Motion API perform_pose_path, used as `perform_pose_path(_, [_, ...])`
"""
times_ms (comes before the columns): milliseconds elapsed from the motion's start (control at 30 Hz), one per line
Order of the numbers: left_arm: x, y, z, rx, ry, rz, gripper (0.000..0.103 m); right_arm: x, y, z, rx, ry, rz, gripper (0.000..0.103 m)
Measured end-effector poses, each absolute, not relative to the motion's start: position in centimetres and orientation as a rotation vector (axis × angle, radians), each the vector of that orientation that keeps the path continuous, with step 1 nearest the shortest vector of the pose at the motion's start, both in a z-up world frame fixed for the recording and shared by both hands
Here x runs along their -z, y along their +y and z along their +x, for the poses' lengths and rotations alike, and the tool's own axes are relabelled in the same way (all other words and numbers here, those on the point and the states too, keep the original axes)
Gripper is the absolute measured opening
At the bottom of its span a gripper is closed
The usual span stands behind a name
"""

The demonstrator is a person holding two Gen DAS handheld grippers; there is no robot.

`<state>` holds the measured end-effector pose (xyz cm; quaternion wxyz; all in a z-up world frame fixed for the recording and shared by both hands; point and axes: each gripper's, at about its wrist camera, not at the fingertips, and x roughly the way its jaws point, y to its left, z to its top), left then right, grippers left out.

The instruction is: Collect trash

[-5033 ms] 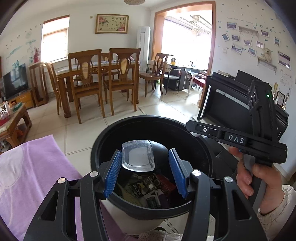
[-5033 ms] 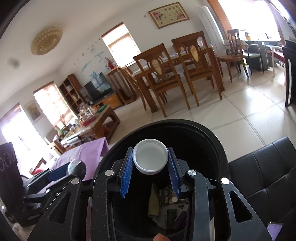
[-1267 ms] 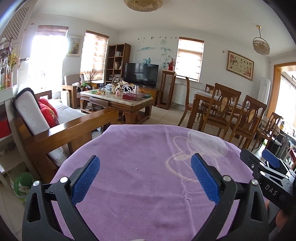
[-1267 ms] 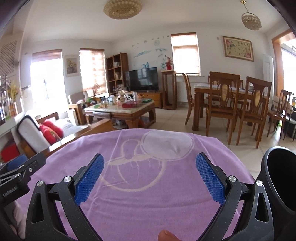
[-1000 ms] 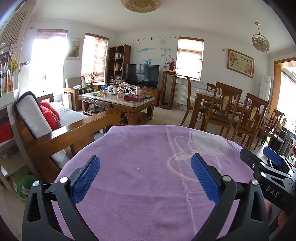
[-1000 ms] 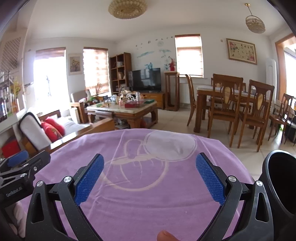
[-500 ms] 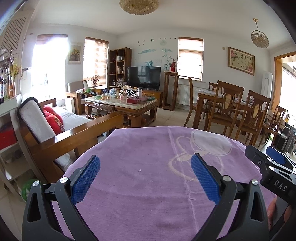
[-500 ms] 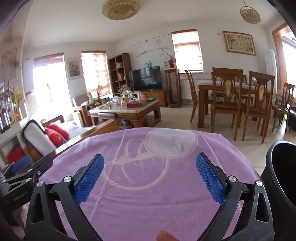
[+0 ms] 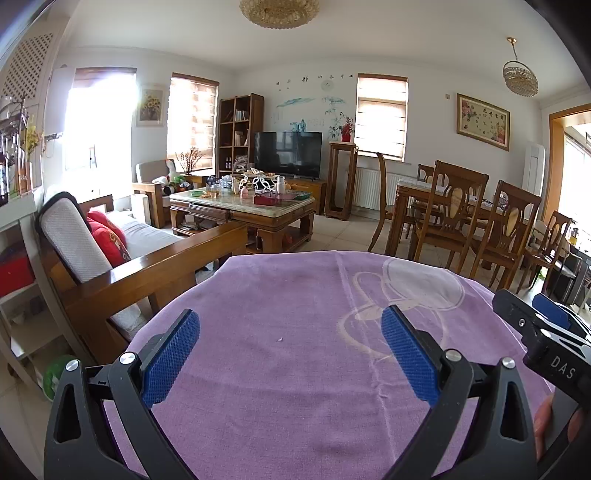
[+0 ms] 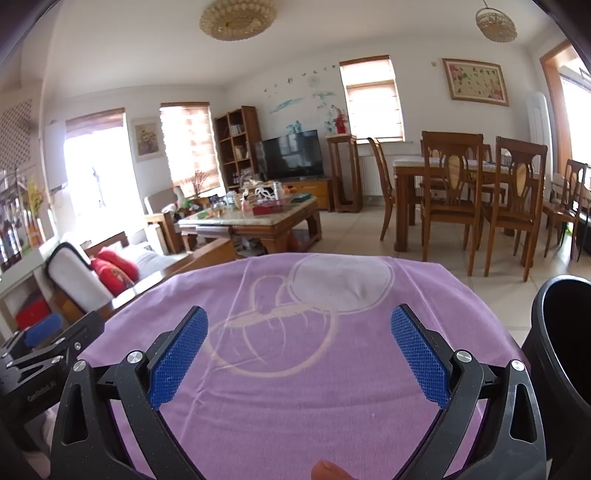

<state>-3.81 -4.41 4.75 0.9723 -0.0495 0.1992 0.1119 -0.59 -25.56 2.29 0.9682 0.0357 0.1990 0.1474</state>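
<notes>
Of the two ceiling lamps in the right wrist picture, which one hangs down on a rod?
The small lamp at the upper right, over the dining table, hangs on a thin rod. The big round lamp sits flat against the ceiling.

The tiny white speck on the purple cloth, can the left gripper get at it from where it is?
Probably yes. The tiny white speck lies alone on the purple cloth, just ahead of the left gripper, whose jaws stand wide open with nothing between.
</notes>
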Motion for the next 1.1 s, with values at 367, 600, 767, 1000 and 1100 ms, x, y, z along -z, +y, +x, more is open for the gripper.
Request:
perform_pose_path(367, [-4.74,-4.29,-3.77,-0.226,0.401,-0.1,0.098,-2.34,-25.67,-0.57,-0.298,0.402,0.074,0.098])
perform_pose_path(600, [-4.77,-4.31,-3.87,-0.23,0.4,-0.099,0.098,-2.34,-25.69,-0.54,-0.298,0.403,0.074,0.098])
perform_pose_path(767, [-4.78,-4.32,-3.94,-0.23,0.399,-0.098,0.098,-2.4,-25.7,-0.58,-0.299,0.402,0.076,0.098])
perform_pose_path(1000, [-4.85,-4.5,-4.05,-0.231,0.401,-0.097,0.098,-2.41,-25.72,-0.57,-0.298,0.402,0.077,0.098])
perform_pose_path(1100, [-4.88,-4.41,-4.07,-0.231,0.402,-0.1,0.098,-2.46,-25.69,-0.6,-0.298,0.403,0.077,0.098])
